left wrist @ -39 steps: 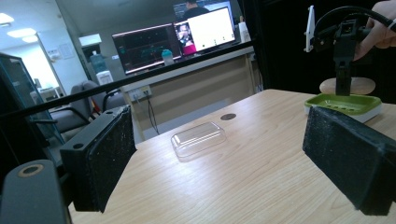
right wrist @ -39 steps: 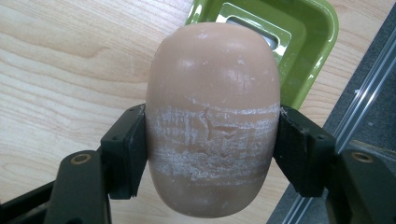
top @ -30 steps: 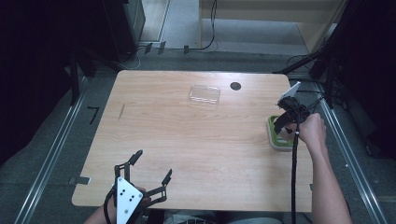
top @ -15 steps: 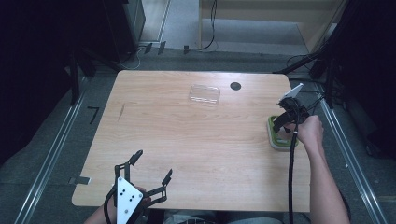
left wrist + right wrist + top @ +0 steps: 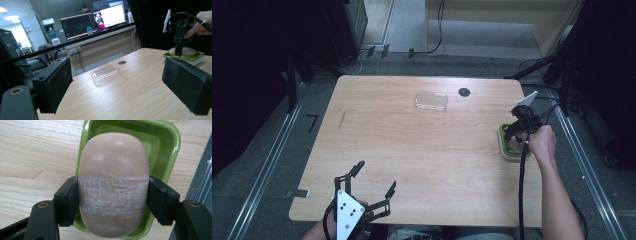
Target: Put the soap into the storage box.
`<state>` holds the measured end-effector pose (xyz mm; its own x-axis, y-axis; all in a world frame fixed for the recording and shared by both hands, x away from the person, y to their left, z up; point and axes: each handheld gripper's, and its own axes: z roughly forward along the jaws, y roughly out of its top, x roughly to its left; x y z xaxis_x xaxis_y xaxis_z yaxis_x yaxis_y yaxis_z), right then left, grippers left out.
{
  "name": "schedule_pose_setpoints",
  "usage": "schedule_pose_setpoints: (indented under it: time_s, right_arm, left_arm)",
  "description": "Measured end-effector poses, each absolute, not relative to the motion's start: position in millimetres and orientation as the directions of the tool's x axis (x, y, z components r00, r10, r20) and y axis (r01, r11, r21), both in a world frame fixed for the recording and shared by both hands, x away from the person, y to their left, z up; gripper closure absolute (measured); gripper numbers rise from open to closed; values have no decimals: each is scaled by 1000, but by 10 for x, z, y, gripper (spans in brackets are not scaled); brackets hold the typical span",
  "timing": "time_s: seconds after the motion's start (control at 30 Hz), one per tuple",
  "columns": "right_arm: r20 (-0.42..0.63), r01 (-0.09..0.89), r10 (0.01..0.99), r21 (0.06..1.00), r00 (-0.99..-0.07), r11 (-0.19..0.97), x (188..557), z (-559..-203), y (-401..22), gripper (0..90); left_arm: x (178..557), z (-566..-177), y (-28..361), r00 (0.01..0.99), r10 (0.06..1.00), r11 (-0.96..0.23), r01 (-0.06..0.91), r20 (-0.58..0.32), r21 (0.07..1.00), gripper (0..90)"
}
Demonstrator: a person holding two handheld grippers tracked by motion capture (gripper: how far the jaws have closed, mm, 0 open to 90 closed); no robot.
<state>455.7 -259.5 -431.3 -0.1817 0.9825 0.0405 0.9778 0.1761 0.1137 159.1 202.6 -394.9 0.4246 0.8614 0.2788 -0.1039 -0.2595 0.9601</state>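
Over at the right edge of the bench (image 5: 412, 150), the right tool (image 5: 113, 192) is pointing straight down and clenching a pale, oval bar of soap (image 5: 113, 182) by its two long sides. The soap is sitting over the green soap dish (image 5: 165, 142), whose rim is showing around it. Near the front edge, the left tool (image 5: 374, 182) is resting released, jaws wide apart with nothing between them. A clear plastic lid (image 5: 431, 101) is lying toward the far side.

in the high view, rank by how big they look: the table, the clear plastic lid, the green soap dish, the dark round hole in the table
1. table
2. clear plastic lid
3. green soap dish, partly covered by the right claw, so it may match the lid
4. dark round hole
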Motion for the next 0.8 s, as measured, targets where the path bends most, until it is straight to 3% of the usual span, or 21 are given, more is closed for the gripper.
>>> schedule_pose_setpoints:
  time_s: [0.8]
  right_arm:
    - [33, 988, 994, 116, -107, 102, 4585, -4426, -2622, 333]
  left_arm:
    - [1590, -3950, 2023, 425, 861, -260, -106, 280, 960, 99]
